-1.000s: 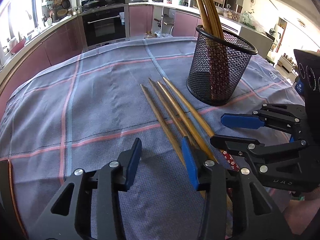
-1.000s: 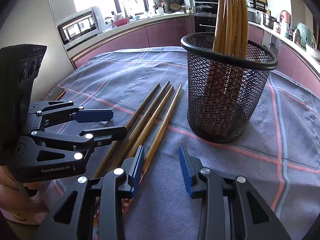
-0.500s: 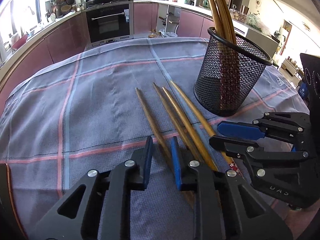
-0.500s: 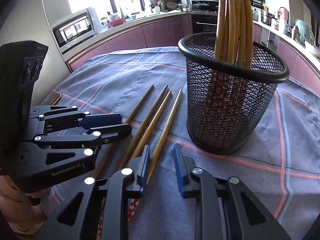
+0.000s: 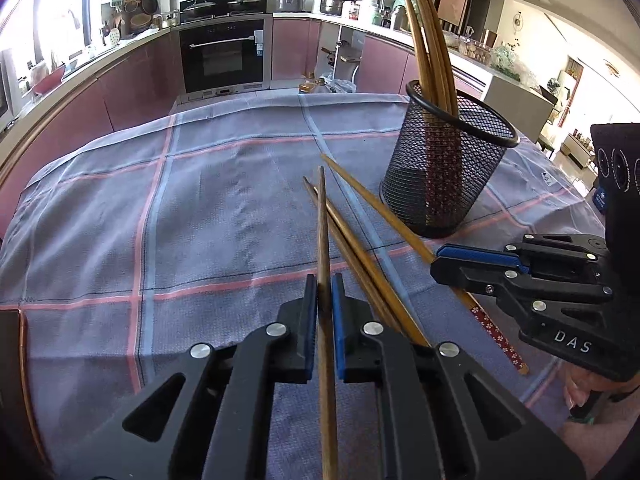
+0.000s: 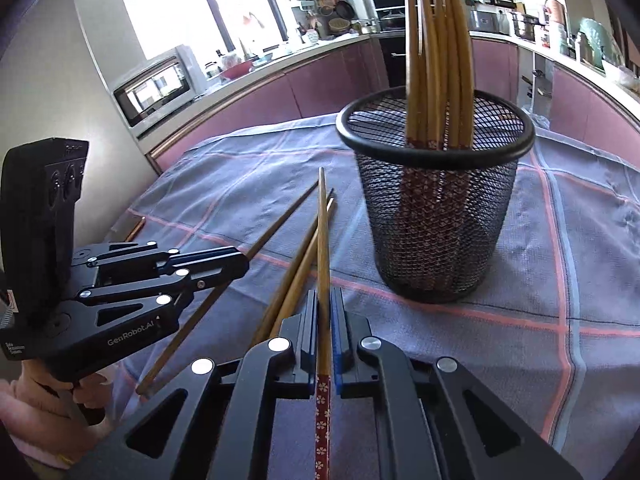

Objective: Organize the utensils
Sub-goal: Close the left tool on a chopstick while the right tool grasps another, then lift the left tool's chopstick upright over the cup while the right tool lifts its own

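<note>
My left gripper [image 5: 325, 280] is finishing closing, its pads pressing on a bamboo chopstick [image 5: 322, 220] whose tip points away, raised over the others. My right gripper [image 6: 325, 294] is closing the same way on a chopstick [image 6: 322, 240] with a red flowered end. In each view the other gripper shows from the side, clamped on its stick: the right gripper [image 5: 438, 260] and the left gripper [image 6: 240, 262]. Two more chopsticks [image 5: 356, 248] [image 6: 298, 280] lie on the cloth between them. The black mesh holder [image 5: 444, 184] [image 6: 436, 216] stands upright beyond, with several chopsticks in it.
A blue-grey checked cloth [image 5: 200, 220] covers the table, with a copper-rimmed edge [image 5: 22, 344] at the left. A person's hand [image 6: 44, 396] holds the left gripper's handle. Kitchen cabinets and an oven [image 5: 222, 56] stand behind the table.
Both grippers went from open to shut, each clamping one chopstick. The outer two sticks now tilt up, crossing over the two left on the cloth.
</note>
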### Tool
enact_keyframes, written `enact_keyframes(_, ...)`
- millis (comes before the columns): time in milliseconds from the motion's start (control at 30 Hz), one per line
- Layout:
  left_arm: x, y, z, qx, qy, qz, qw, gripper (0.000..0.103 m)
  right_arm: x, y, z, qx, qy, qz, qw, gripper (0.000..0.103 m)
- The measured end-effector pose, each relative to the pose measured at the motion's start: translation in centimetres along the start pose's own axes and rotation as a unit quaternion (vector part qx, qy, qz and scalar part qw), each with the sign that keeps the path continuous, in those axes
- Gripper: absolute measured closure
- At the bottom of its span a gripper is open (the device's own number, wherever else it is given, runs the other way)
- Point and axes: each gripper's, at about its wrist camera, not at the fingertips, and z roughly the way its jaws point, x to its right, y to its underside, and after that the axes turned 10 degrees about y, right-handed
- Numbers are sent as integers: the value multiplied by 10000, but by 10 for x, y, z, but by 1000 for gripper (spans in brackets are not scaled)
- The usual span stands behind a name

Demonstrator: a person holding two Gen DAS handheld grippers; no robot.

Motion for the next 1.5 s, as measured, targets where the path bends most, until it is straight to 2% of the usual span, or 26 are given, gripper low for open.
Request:
enact_keyframes(333,3,8,13,-283,119,145,9994,94,-11,-1,11,-298,52,-317,9990,95)
enact_keyframes(533,-3,3,20,-343,216,140,9991,84,-16,-7,20,-323,118,-399,9986,94)
enact_keyframes(633,-3,-1,23,-357,216,159,9990,84,-16,-11,23,-305,119,-420,9986,94)
enact_keyframes(700,-2,-2,24,-349,178,160,9991,89,-15,-12,20,-258,115,-424,9987,97)
enact_keyframes(733,-2,-3,24,-348,177,142,9991,95,-15,-11,18,-219,115,-424,9988,97)
enact_keyframes(867,-3,-6,18,-260,269,56,9993,96,-15,-15,6,-18,54,-385,9992,97)
enact_keyframes(1100,4,-18,-16,133,621,118,9979,96,-5,-20,-31,464,-93,-270,9985,97)
enact_keyframes(1500,19,-35,-71,647,1212,215,9903,96,17,-33,-74,1077,-175,42,9940,97)
